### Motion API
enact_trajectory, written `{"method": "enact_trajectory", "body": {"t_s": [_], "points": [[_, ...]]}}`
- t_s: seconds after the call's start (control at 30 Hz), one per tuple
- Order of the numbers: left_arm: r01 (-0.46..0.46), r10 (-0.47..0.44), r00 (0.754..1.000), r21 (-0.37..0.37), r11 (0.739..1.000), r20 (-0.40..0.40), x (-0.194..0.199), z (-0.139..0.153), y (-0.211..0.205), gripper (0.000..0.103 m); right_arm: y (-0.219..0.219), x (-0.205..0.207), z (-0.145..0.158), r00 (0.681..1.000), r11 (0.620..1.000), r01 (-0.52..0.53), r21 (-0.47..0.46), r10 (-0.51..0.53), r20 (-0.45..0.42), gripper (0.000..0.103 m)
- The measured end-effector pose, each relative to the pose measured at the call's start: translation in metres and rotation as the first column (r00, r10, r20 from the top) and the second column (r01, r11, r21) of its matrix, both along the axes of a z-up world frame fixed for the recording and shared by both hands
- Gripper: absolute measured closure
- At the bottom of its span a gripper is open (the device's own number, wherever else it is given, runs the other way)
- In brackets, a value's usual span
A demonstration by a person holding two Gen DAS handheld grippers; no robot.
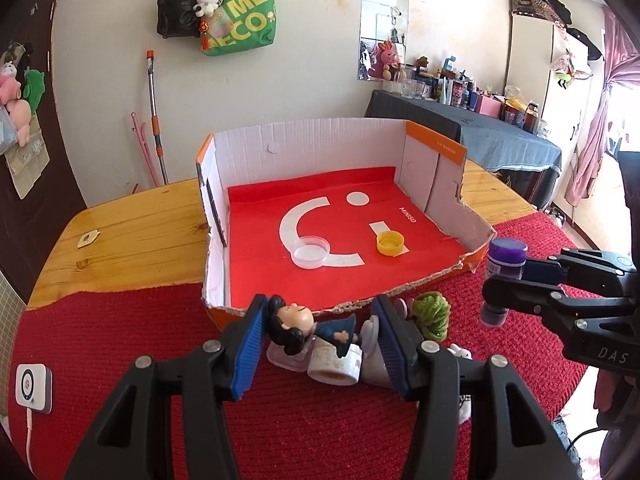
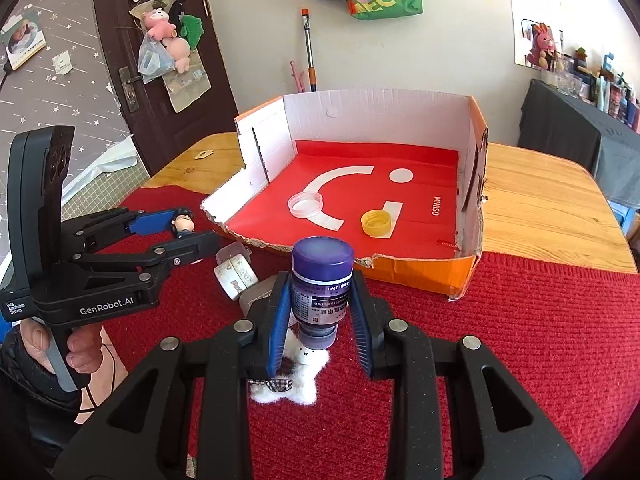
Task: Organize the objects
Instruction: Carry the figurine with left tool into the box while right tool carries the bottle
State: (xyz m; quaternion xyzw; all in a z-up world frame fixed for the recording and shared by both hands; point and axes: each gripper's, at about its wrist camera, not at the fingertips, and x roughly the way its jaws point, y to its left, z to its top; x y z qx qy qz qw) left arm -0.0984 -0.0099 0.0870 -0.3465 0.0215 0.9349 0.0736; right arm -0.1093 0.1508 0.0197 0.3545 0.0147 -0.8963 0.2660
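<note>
one figurine [image 1: 308,326], one purple bottle [image 2: 322,292], two caps [image 1: 390,243]

"MINISO" on red box liner [image 1: 408,214]; "GenRobot.AI" on left gripper [image 2: 188,236]; "MEG/ECO" on green bag [image 1: 244,20].

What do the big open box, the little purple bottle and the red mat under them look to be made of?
Box: corrugated cardboard, matte white inside and orange outside; its torn front edge shows brown, fluted paper.
Purple bottle: probably plastic; smooth, slightly glossy cap, translucent tinted body, printed paper-like label.
Red mat: seemingly knitted or crocheted yarn; ribbed rows and a soft, matte surface.
</note>
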Motion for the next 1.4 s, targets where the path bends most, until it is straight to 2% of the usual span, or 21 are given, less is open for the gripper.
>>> {"method": "enact_trajectory", "body": {"t_s": [0.8,1.4], "points": [[0.049,-0.050,0.999,-0.039,0.998,-0.018,-0.048,0.015,0.014,0.048,-0.003,-0.045,0.019,1.000,1.000,-0.025,0.010,0.025,-0.018,0.076],[0.074,-0.072,0.996,-0.029,0.997,0.047,-0.070,-0.007,0.013,0.048,-0.015,-0.075,-0.005,0.998,0.997,-0.044,0.066,0.041,0.049,0.076]]}}
